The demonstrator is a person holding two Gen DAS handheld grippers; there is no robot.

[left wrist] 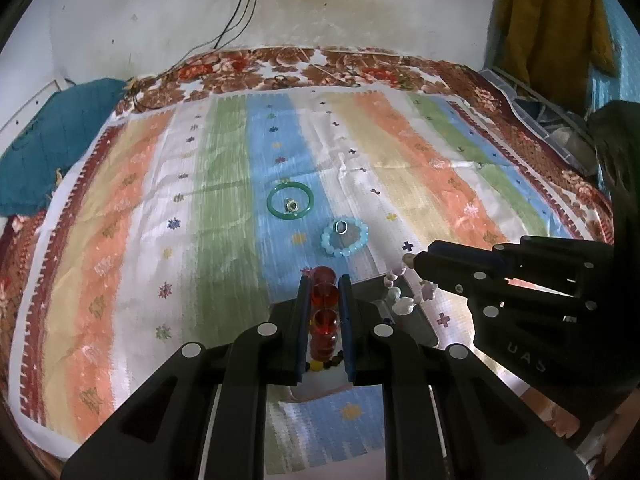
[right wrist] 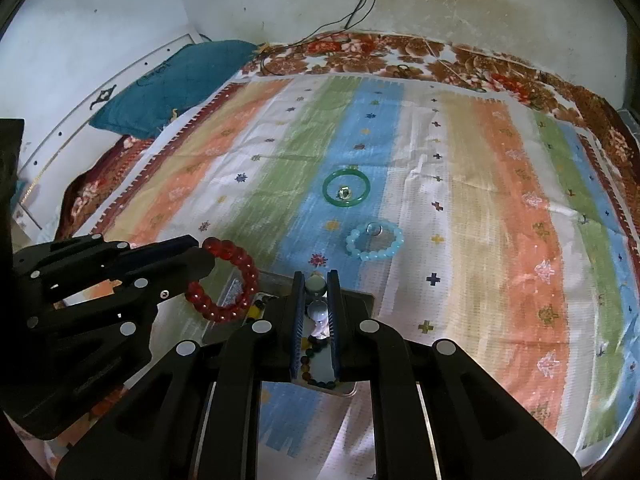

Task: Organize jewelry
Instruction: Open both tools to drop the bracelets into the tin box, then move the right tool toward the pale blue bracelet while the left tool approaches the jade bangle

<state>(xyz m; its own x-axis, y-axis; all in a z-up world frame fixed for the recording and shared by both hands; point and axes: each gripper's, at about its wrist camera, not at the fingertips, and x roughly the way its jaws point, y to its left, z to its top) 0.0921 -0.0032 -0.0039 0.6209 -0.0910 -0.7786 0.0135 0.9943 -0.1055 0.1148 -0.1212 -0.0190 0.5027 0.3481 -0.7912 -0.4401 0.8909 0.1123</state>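
Left gripper [left wrist: 325, 280] is clenched on a red bead bracelet [right wrist: 224, 280], right gripper [right wrist: 316, 280] on a pale bead bracelet [left wrist: 404, 296], both above the tray [right wrist: 360, 300]. Beyond them, green bangle [left wrist: 290, 200] and blue bracelet [left wrist: 345, 237], a ring inside each, await on the bed.

A red bead bracelet [right wrist: 224, 280], a green bangle [left wrist: 290, 200] and a light blue bead bracelet [left wrist: 344, 237] are seen. The cloth [left wrist: 160, 216] is striped orange, green, blue and white.

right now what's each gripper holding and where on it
Left gripper is shut on the red bead bracelet, pinching its beads at one side of the loop. Right gripper is shut on the pale bead bracelet, likewise by a few beads.
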